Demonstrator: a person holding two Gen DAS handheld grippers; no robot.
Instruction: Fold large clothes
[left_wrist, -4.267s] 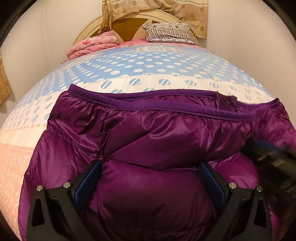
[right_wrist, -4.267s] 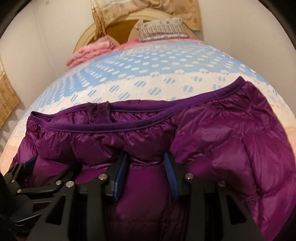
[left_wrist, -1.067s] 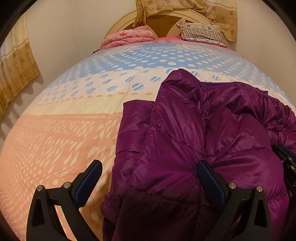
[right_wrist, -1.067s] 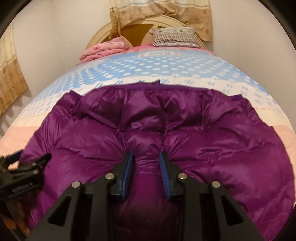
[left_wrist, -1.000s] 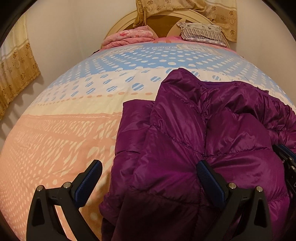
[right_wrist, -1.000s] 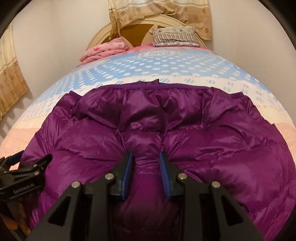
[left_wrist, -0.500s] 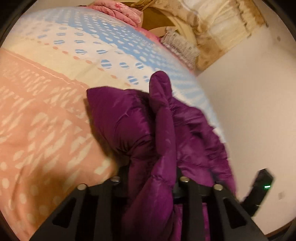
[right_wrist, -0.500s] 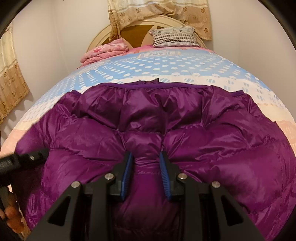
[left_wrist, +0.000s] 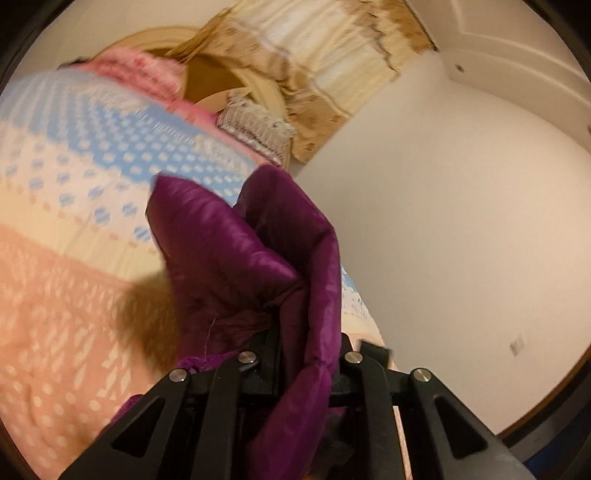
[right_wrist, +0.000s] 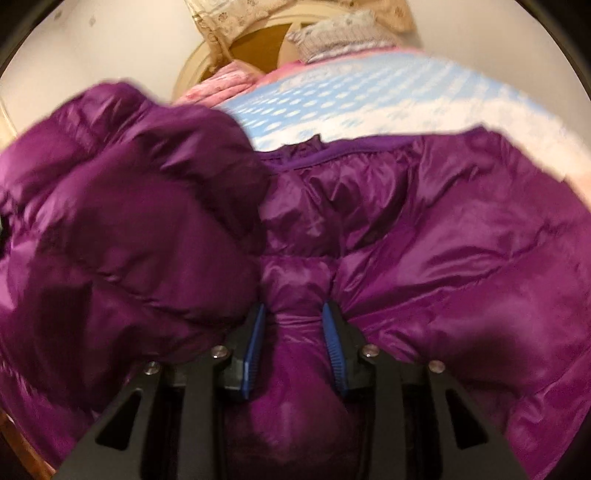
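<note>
**Both tools clamped on the purple jacket, its left side lifted off the bed**

The left tool (left_wrist: 301, 354) is closed on a fold of the purple down jacket (right_wrist: 424, 236); its jaws have just been closing, and the cloth is squeezed tight between them. The gripped part stands up in front of the camera as a bunched flap, clear of the bed cover (left_wrist: 66, 258), and it throws a dark shadow on the peach part of the cover below it. This view is tilted and partly blurred.

The right tool (right_wrist: 295, 332) is clamped on another puffy fold of the same jacket, and the cloth bulges between its blue pads (right_wrist: 332, 339). Its jaws have just opened a little, but the pads press on the cloth from both sides.

In the right wrist view the jacket lies across the near part of the bed. Its right half is spread flat on the cover with the darker trimmed edge toward the headboard (right_wrist: 207, 62). Its left half is raised and hangs over toward the middle as a thick rounded mass.

At the head of the bed lie a folded pink blanket (right_wrist: 221, 86) and a striped pillow (right_wrist: 340, 33). A beige curtain (left_wrist: 332, 74) hangs behind the headboard.
</note>
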